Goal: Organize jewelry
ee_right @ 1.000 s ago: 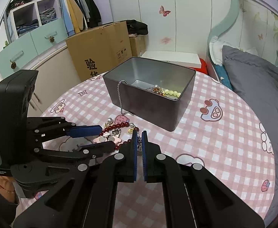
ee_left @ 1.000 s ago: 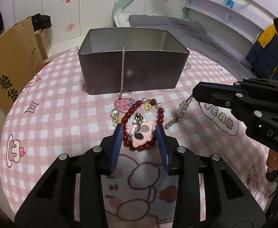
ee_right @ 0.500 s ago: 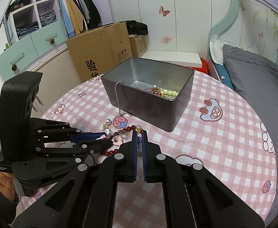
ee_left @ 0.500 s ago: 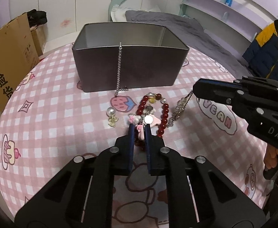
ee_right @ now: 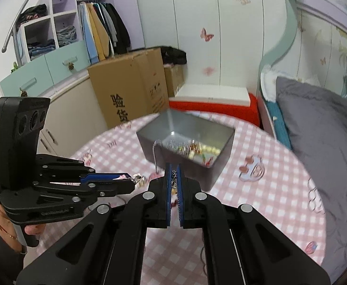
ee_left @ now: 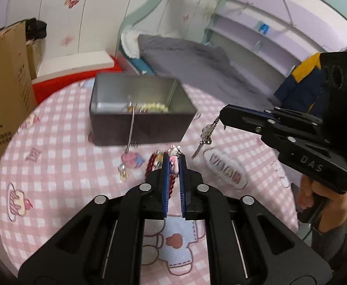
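Observation:
My left gripper (ee_left: 174,163) is shut on the pink charm (ee_left: 174,166) of a red bead bracelet (ee_left: 151,163) and holds it raised above the table. My right gripper (ee_right: 173,173) is shut on a silver chain with clear beads (ee_left: 205,135), which hangs from its tips above the table. The grey metal box (ee_left: 140,128) stands beyond both grippers, with gold and pearl pieces (ee_left: 149,106) inside. A silver chain (ee_left: 131,130) hangs over its front wall. The box also shows in the right wrist view (ee_right: 220,166). A pearl earring (ee_left: 123,171) lies on the cloth.
The round table has a pink checked cloth (ee_left: 54,178). A cardboard carton (ee_left: 2,95) stands to the left off the table. A bed with grey bedding (ee_right: 315,130) is to the right. A wardrobe (ee_right: 78,35) is behind.
Both grippers have lifted up and back from the table. The left one shut on the pink charm and raised the bracelet. The right one lifted its chain clear.

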A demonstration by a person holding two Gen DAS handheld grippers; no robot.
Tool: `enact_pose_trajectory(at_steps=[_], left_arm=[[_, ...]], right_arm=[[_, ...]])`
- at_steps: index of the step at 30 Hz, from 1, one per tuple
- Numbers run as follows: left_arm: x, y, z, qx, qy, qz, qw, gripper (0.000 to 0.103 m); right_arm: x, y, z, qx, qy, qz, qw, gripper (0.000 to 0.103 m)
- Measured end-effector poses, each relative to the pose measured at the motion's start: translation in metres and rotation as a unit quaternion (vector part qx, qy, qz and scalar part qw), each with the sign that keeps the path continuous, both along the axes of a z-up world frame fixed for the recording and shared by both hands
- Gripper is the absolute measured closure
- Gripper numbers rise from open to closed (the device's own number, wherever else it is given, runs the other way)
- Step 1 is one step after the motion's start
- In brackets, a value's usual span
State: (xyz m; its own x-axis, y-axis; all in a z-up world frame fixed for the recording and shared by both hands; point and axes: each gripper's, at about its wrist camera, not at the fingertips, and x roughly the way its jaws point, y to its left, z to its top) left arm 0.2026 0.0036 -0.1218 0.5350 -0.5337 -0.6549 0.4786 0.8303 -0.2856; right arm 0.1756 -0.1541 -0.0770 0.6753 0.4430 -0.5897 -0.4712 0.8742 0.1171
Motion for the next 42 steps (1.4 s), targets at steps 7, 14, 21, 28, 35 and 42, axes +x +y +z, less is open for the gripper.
enact_pose_trajectory(at_steps=[7, 14, 21, 28, 35, 42], left_arm=[[0.021, 0.004, 0.040, -0.006, -0.035, -0.007, 0.9993, 0.095], [0.065, 0.001, 0.050, 0.018, -0.036, 0.003, 0.9992, 0.095], [0.098, -0.009, 0.028, 0.039, -0.005, 0.005, 0.9992, 0.095], [0.110, -0.018, 0.007, 0.054, 0.022, 0.004, 0.9983, 0.095], [0.115, -0.015, -0.005, 0.062, 0.053, 0.021, 0.9964, 0.094], [0.105, -0.013, 0.005, 0.071, 0.046, 0.030, 0.9960, 0.094]], right_arm=[[0.010, 0.002, 0.031, 0.002, -0.038, -0.001, 0.999, 0.100], [0.041, 0.007, 0.039, 0.011, -0.049, -0.007, 0.999, 0.100], [0.065, 0.005, 0.012, 0.007, -0.015, -0.019, 1.000, 0.100], [0.074, 0.004, -0.011, 0.003, 0.020, -0.024, 1.000, 0.100], [0.073, 0.000, -0.018, 0.006, 0.036, -0.029, 0.999, 0.099], [0.063, -0.006, -0.004, 0.017, 0.024, -0.037, 0.999, 0.086]])
